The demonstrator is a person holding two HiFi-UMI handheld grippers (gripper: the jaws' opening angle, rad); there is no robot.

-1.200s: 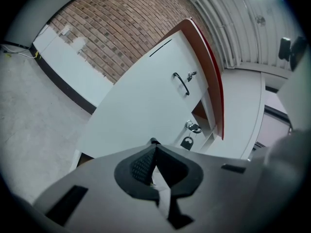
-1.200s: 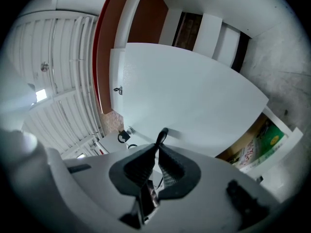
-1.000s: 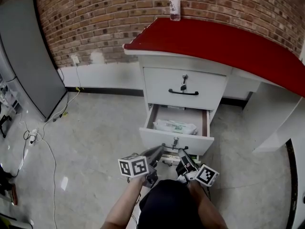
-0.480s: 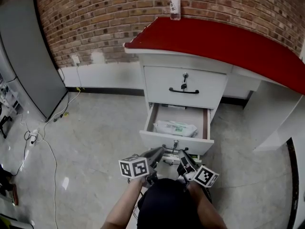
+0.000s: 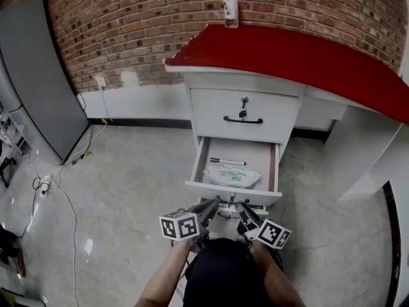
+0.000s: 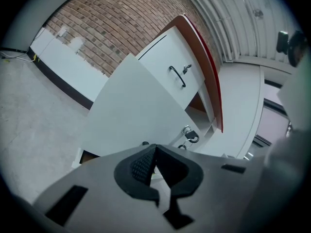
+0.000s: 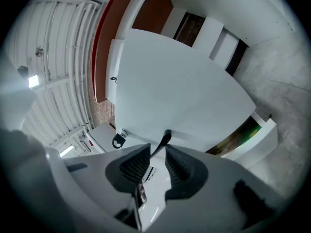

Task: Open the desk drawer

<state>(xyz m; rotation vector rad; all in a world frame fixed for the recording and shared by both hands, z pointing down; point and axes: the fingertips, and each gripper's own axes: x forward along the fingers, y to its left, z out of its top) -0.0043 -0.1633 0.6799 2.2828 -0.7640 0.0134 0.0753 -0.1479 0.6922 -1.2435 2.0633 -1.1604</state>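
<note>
Nearest me, at the bottom centre of the head view, both tools sit just short of the drawer front. My left gripper has its jaws pressed together on nothing; I judge it is parked to the left simply to stay clear of the pull. My right gripper has just been opening its jaws, and they now stand apart with the thin black handle between them, a gap showing on each side, so nothing is gripped. I read that as letting go because the pull is finished. Left of the handle in the right gripper view hangs the key in its lock. The drawer, the lower of the two, stands drawn well out at the frame's centre, baring a pen and a packet of wipes. Above it the upper drawer is closed. Farther up, the red desk top carries a bottle against the brick wall.
</note>
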